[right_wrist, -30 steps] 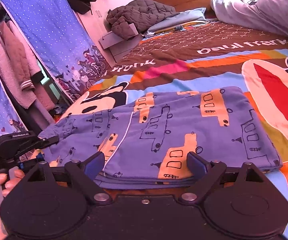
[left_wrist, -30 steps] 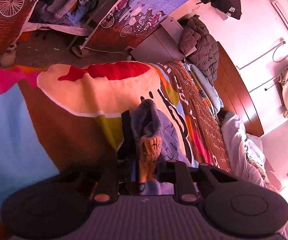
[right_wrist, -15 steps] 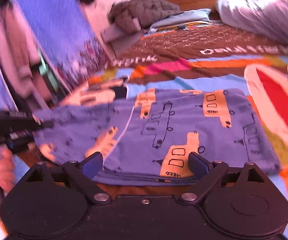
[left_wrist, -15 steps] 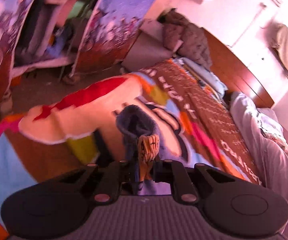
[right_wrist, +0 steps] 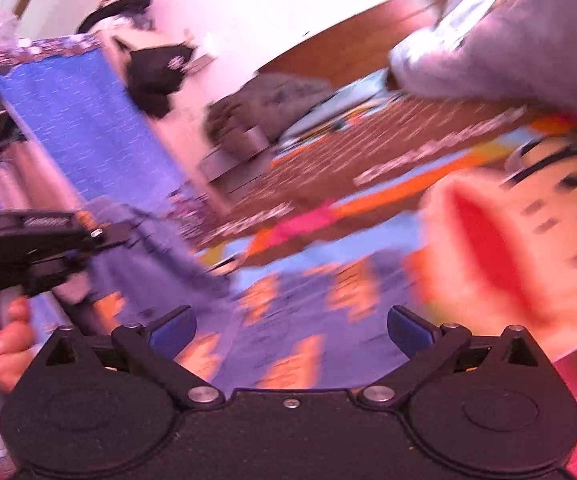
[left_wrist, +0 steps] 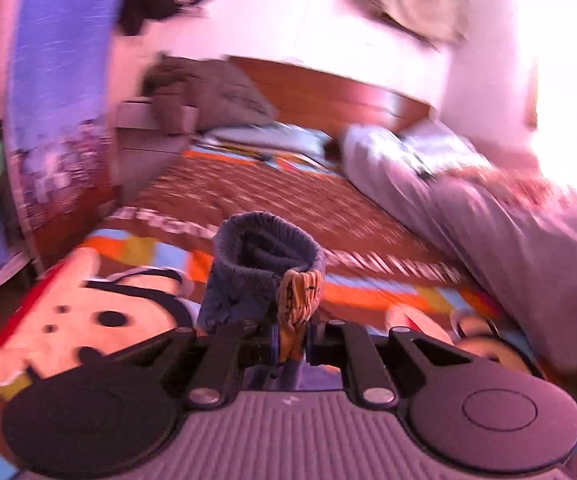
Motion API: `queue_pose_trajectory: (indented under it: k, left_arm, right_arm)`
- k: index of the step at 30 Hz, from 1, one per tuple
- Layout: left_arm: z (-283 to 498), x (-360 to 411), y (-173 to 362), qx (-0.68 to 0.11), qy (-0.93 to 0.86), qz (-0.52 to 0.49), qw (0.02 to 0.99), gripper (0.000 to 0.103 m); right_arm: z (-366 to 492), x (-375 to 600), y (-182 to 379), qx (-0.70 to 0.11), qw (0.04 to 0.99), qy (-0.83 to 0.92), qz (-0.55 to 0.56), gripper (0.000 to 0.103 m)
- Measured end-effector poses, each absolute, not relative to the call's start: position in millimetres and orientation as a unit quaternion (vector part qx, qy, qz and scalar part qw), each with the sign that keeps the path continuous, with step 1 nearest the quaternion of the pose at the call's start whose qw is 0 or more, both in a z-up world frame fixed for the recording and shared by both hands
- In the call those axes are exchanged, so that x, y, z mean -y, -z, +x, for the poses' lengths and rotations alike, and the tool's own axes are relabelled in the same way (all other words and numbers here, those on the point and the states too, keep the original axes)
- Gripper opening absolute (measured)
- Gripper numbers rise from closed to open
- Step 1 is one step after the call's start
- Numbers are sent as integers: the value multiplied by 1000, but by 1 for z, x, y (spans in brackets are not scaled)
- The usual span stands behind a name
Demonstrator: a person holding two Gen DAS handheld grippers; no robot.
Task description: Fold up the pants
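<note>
The left gripper (left_wrist: pixel 293 340) has its fingers pinched tight on a bunched cuff of the pants (right_wrist: pixel 288 320), blue cloth with orange patches. From the left wrist view the gathered end stands up just ahead of the fingers like a small ribbed tube, lifted clear of the bed (left_wrist: pixel 248 196). From the right wrist view, that same end hangs from the left gripper off to the side, and the cloth runs down in a slope to the rest of the pants, which lie spread on the cartoon bedspread (right_wrist: pixel 508 248) right in front of the right gripper (right_wrist: pixel 290 330). The right gripper has its fingers spread wide with nothing between them, hovering low over the near edge of the flat part. Both views are heavily blurred, so the exact lie of the edges is hard to read.

My guess is that the step in hand is the fold itself: one end of the pants is raised and being carried over the part on the bed. The next move seems to call for laying that lifted end down so its edge meets the far edge squarely, without dragging the lower layer along. The idle right gripper looks well placed to press or pin the flat layer while that happens, then smooth the crease once the left fingers let go.
</note>
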State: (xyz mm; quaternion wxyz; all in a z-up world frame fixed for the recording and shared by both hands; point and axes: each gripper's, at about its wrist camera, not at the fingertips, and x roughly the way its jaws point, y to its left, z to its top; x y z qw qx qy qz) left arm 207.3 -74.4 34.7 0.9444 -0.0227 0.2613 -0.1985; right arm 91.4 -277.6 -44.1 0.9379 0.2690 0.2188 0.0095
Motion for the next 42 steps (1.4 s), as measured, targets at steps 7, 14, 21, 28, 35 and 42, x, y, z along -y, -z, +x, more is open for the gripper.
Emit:
queue_pose_trajectory:
  k: [7,14,21,28,35,42]
  left_arm:
    - [189,182,16,-302,259,105,911,13]
    - [169,235,83,-340,292,236,862,36]
    - [165,162,49,-325,312,95,888,84]
    - [182,83,48,-315,183,30,931,90]
    - [221,37,92,-436,122,-83,888,87]
    - [216,31,92,-426,136,-95,889,89]
  right_arm:
    - [62,364,51,-214,927,100,290,102]
    - [59,394,81,-218,901,103,360,102]
    - [69,383,82,-239,909,89,331,102]
    - [78,366,71,-260,917,113,281,102]
    - [148,304,66,-325,932,46,151,102]
    - [159,309,91,-417,896,103,111,102]
